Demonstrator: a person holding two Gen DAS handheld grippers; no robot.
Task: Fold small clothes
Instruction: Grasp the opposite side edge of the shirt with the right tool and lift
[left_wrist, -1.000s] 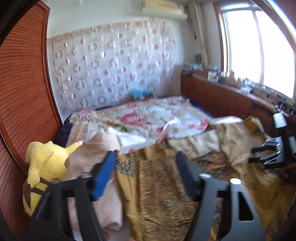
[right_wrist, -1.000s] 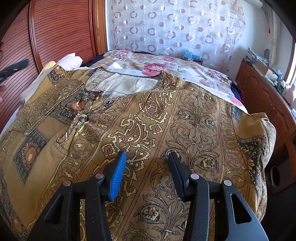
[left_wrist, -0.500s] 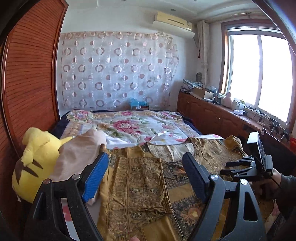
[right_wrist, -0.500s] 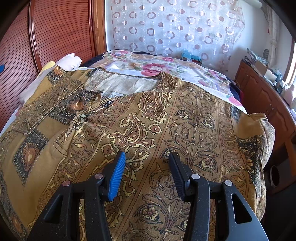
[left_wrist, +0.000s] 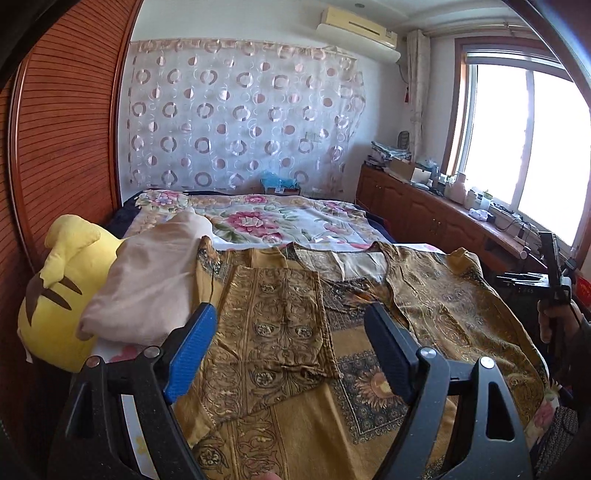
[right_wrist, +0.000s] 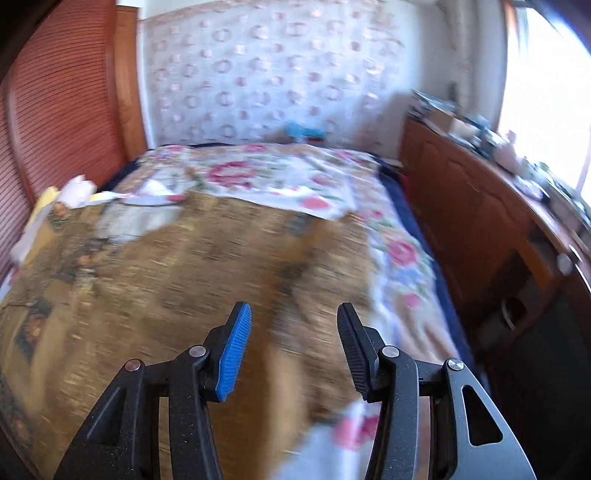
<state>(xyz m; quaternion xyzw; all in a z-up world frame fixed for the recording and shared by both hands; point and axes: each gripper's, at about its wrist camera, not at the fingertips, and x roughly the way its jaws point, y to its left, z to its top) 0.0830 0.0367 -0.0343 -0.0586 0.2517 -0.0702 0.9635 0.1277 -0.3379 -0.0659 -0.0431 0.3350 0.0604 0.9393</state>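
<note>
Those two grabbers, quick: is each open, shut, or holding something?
Left gripper: jaws open, empty, above the gold patterned garment.
Right gripper: jaws open, nothing between them.

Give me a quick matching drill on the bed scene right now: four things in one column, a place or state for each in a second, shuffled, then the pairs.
Things:
1. yellow plush toy
2. gold patterned garment
3. pink folded cloth
4. left gripper

Places or states:
A. spread out across the near end of the bed, one side folded inward
B. open, nothing between its fingers
C. at the bed's left edge, by the wooden slatted panel
D. lying against the plush toy, beside the garment's left edge

Pairs: 1-C, 2-A, 3-D, 4-B
</note>
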